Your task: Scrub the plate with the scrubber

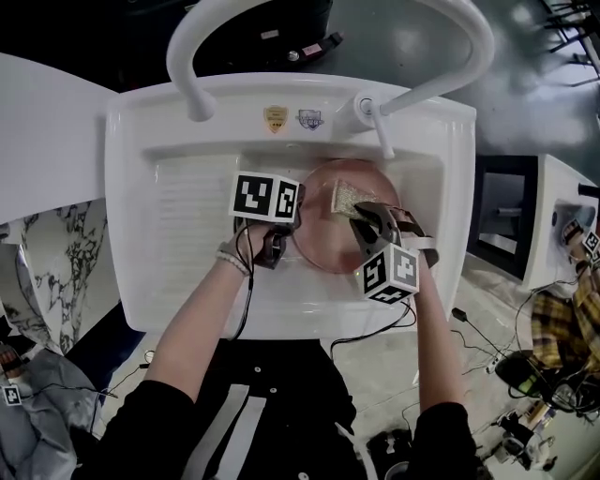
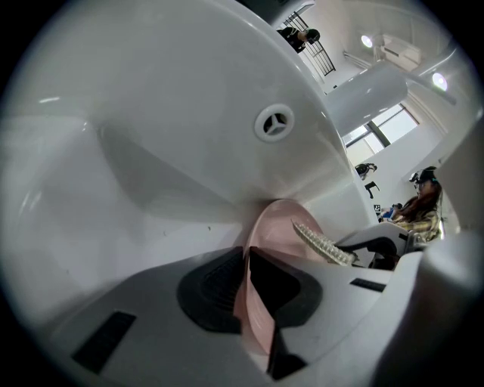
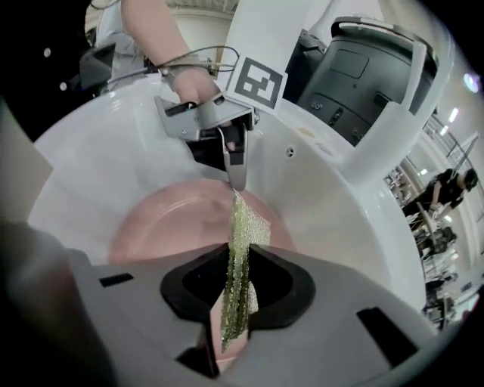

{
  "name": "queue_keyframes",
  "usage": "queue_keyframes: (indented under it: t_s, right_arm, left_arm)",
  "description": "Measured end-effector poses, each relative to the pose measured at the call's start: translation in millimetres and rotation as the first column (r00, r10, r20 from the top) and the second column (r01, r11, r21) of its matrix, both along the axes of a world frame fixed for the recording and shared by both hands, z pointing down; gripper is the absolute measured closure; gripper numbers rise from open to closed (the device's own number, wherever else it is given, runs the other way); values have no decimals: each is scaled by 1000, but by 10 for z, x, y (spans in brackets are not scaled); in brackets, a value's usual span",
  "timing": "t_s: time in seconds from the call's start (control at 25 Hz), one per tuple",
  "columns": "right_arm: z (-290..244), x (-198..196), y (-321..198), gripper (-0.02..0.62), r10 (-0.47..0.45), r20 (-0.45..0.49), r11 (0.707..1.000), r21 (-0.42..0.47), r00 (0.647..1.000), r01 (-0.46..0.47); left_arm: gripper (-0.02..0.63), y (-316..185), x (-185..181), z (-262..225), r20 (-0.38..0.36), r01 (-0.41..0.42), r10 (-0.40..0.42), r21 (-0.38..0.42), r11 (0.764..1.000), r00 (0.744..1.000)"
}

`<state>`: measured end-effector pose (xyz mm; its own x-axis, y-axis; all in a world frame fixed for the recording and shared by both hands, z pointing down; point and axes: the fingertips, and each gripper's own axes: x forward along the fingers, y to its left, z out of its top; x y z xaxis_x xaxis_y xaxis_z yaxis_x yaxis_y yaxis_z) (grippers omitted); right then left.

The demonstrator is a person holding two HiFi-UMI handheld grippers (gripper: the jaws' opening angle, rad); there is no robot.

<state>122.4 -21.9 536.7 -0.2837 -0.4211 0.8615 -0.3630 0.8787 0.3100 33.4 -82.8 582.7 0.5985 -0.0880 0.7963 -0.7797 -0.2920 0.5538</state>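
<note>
A pink plate (image 1: 323, 234) lies in the white sink (image 1: 141, 141), under the faucet. My left gripper (image 1: 279, 242) is shut on the plate's left rim; in the left gripper view the thin pink plate edge (image 2: 253, 302) runs between the dark pads (image 2: 215, 291). My right gripper (image 1: 367, 217) is shut on a green-yellow mesh scrubber (image 1: 348, 196), which rests on the plate's upper right part. In the right gripper view the scrubber (image 3: 239, 257) stands on edge between the jaws over the plate (image 3: 166, 223), and the left gripper (image 3: 227, 147) grips the far rim.
The faucet spout (image 1: 386, 141) reaches over the basin from the right rear. A white curved bar (image 1: 328, 19) arches behind the sink. An overflow hole (image 2: 274, 122) sits in the basin wall. Cables (image 1: 487, 347) and clutter lie on the floor at right.
</note>
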Motion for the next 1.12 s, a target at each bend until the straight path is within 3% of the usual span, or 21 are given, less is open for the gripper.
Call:
queue_keyframes:
  t_s: [0.16, 0.36, 0.64, 1.12]
  right_arm:
    - [91, 63, -201, 523, 56, -67, 993, 110, 996, -49]
    - [150, 102, -365, 523, 87, -104, 981, 182, 991, -67]
    - [422, 43, -329, 522, 15, -145, 993, 118, 989, 2]
    - [447, -175, -76, 520, -105, -64, 994, -21, 992, 104]
  left_arm:
    - [580, -5, 3, 5, 2, 1, -1, -1, 1000, 1000]
    - [581, -3, -3, 8, 2, 2, -2, -4, 1000, 1000]
    - [581, 42, 23, 13, 2, -25, 25, -13, 1000, 1000]
    - [581, 9, 7, 11, -5, 1, -1, -14, 1000, 1000]
